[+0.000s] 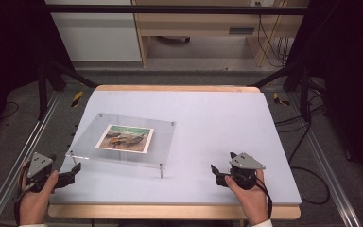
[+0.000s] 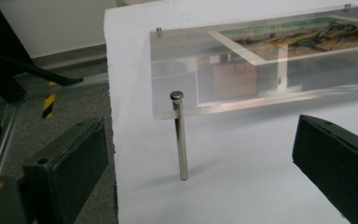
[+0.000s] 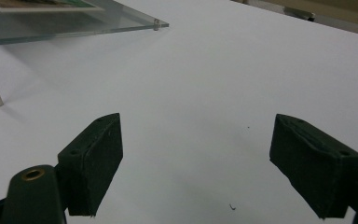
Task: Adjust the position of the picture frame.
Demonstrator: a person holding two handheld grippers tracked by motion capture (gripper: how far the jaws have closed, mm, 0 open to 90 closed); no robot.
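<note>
- The left gripper (image 1: 75, 169) sits at the table's near left corner, held in the person's left hand (image 1: 37, 198), level with the acrylic plate's near left edge. Its jaws stand wide apart with nothing between them; in the left gripper view they frame the near left metal post (image 2: 181, 135), which suggests it is lined up to approach that corner.
- One clear acrylic plate (image 1: 163, 142) stands left of centre on the white table (image 1: 227, 118), raised on thin metal posts so that there is a gap beneath it, probably room for jaws to get under an edge.
- Posts counted: four corner fixings show in the high view, with two legs plainly seen reaching the table at the near edge.
- One printed picture (image 1: 125, 138) lies flat in the middle of the plate, apart from both grippers; whether it rests on top or is sandwiched inside I cannot tell.
- The right gripper (image 1: 214, 171) rests near the table's front right, well apart from the plate, in the right hand (image 1: 248, 194). Its jaws are spread wide and empty, over bare table, seemingly waiting.
- Count: two grippers, one plate, one picture.
</note>
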